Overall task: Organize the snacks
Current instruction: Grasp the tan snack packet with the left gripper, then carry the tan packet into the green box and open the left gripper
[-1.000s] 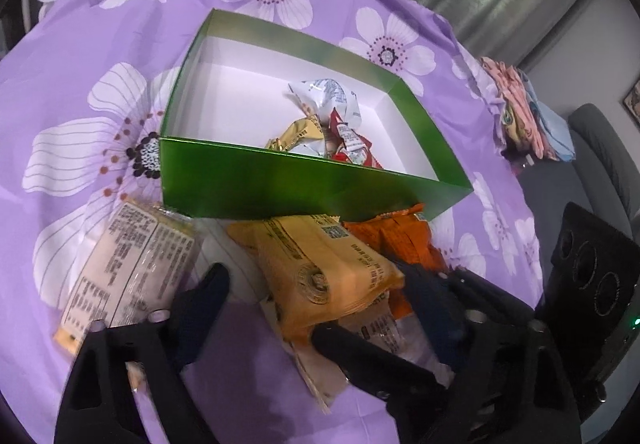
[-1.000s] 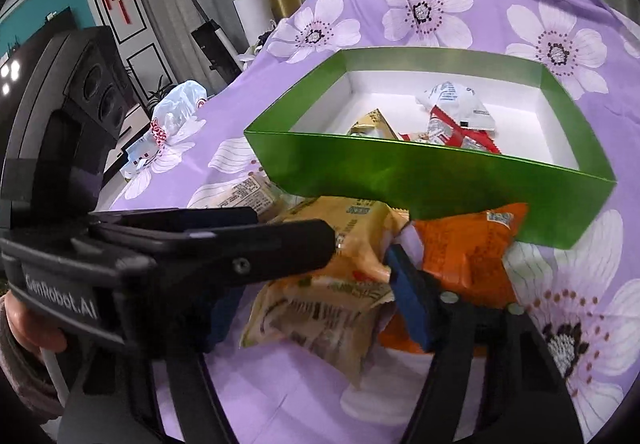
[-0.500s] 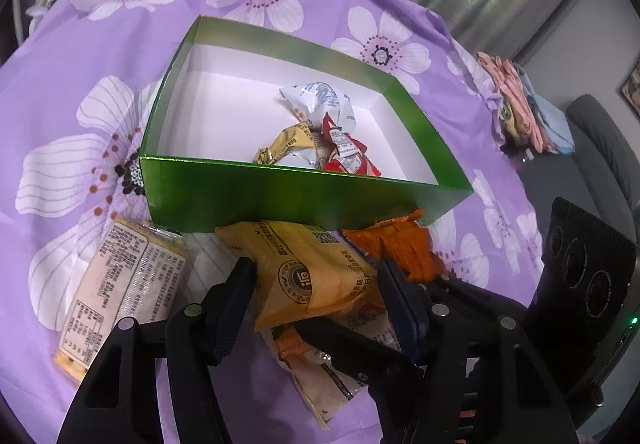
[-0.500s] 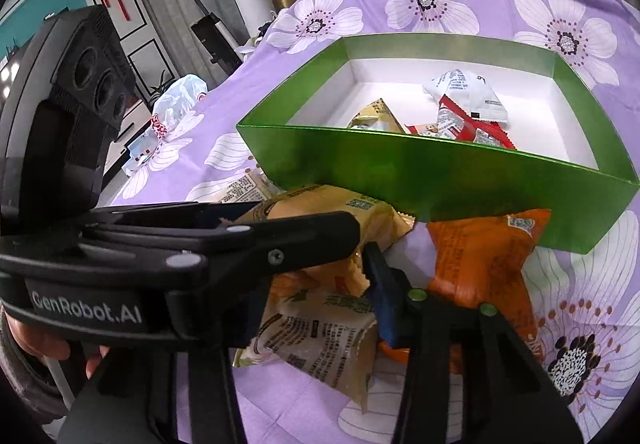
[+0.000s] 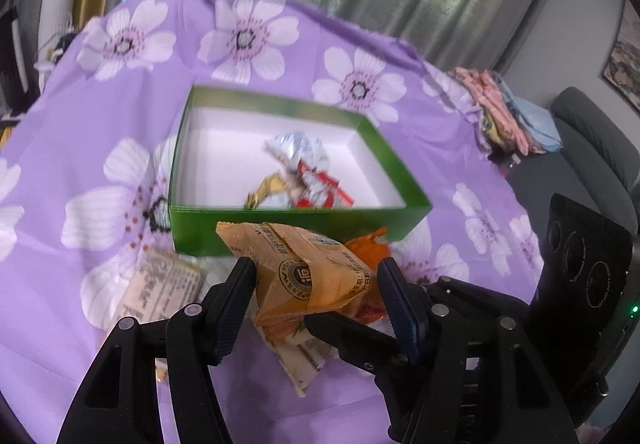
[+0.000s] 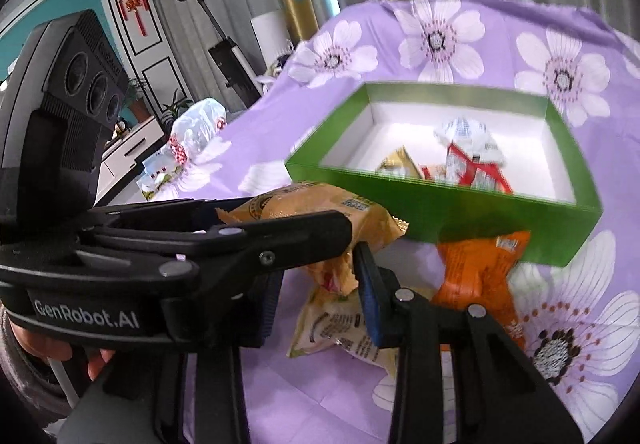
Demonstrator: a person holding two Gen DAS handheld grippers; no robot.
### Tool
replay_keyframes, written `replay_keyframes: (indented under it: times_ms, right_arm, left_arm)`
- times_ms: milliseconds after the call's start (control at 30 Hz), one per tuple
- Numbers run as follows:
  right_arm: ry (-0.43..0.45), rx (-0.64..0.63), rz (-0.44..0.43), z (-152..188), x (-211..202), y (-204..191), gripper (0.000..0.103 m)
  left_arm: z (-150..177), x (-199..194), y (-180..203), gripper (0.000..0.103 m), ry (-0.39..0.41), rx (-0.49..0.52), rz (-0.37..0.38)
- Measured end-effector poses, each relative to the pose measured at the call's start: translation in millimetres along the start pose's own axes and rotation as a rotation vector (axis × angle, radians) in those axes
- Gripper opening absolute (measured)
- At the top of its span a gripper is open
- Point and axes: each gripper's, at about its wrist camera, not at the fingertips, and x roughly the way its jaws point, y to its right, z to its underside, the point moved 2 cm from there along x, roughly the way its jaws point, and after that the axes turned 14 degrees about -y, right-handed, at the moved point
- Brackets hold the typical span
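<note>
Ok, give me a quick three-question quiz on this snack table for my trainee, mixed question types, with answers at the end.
1. Multiple choice: what is the left gripper holding?
A. yellow packet
B. orange packet
C. a folded cloth
2. True or false: the green box has nothing in it.
3. Fill in the blank: the tablecloth is ___ with white flowers.

Key:
1. A. The packet sits between the gripper's two fingers, raised in front of the box.
2. False. Several wrapped snacks lie inside.
3. Purple.
</note>
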Motion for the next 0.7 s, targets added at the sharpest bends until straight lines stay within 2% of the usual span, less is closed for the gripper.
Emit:
replay_keyframes:
  times_ms: [333, 700]
  right_arm:
    - [0.087, -0.017, 0.031, -26.5, -26.0, 5.9, 0.036]
    - [0.106, 0.002, 0.077, -57.0, -17.5, 36.8, 0.036]
  left_arm:
    - [-33.7, -8.3, 10.4, 0.063, 0.052, 0.031, 0.022]
    - [-76.8, 24.6, 8.6, 0.063, 0.031, 0.027, 0.054]
